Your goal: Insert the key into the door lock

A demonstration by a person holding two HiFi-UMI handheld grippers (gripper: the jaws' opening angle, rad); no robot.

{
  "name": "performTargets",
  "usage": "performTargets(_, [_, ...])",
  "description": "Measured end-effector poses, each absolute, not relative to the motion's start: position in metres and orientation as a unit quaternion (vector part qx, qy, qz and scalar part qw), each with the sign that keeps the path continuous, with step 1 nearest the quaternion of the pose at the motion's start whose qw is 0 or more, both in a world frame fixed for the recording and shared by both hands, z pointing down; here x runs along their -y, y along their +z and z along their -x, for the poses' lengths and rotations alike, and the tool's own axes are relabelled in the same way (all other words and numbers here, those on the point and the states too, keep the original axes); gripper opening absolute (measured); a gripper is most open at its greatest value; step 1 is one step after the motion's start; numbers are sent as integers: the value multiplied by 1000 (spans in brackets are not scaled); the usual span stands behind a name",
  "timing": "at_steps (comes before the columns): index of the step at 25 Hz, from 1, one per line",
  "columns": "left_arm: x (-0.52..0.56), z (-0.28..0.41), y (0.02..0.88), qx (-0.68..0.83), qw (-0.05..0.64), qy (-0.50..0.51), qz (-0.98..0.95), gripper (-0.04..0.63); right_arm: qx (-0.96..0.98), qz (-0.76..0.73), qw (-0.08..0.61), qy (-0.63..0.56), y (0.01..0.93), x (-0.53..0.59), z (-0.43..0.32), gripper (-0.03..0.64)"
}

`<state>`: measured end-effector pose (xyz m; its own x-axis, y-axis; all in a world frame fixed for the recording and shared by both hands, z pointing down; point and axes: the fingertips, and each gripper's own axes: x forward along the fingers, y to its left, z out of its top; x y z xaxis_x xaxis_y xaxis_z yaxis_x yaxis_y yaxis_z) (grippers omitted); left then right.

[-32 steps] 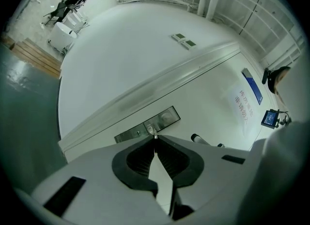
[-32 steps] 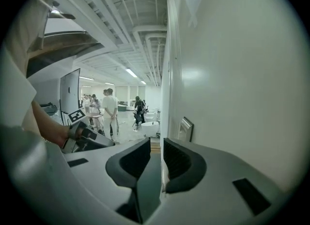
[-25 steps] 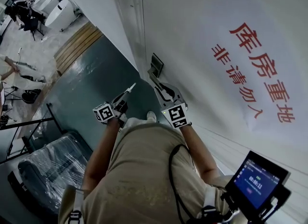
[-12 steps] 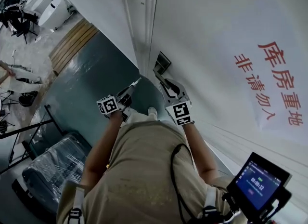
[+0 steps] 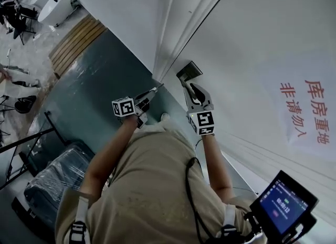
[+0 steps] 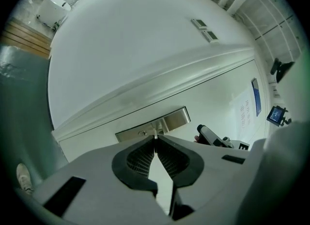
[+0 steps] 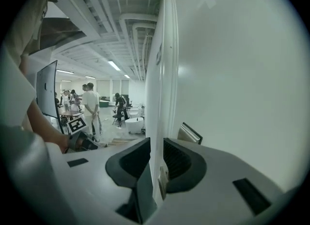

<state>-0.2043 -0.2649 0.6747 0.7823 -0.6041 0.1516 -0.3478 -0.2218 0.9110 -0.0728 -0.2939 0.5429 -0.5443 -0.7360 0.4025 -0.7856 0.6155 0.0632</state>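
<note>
A brushed metal lock plate (image 5: pixel 189 71) sits on the white door (image 5: pixel 252 38), beside the door frame (image 5: pixel 173 33). My left gripper (image 5: pixel 152 93) is shut on a thin key whose pale tip (image 5: pixel 159 86) points up at the plate from just short of it. In the left gripper view the key's sliver (image 6: pixel 155 133) pokes out of the shut left gripper (image 6: pixel 155 139), right below the lock plate (image 6: pixel 155 125). My right gripper (image 5: pixel 190 87) stands open and empty close under the plate, alongside the door. In its own view the right gripper (image 7: pixel 156 144) shows a clear gap, with the plate (image 7: pixel 190 133) just ahead.
A red-lettered paper sign (image 5: pixel 307 112) hangs on the door to the right. A plastic-wrapped black case (image 5: pixel 58 180) and a metal rack (image 5: pixel 26 138) stand on the grey floor at left. A tablet screen (image 5: pixel 283 206) hangs at lower right. People (image 7: pixel 89 105) stand far back.
Both grippers have moved up and right in the head view, closer to the lock plate. The key tip now lies nearer the plate. The camera has swung, shifting the sign to the right.
</note>
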Motion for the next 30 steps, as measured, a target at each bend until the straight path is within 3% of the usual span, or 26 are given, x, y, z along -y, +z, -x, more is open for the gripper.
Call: performTargets(30, [291,127,728,346,614,-212,-677,35,916,-340,209,46,567,274,40,91])
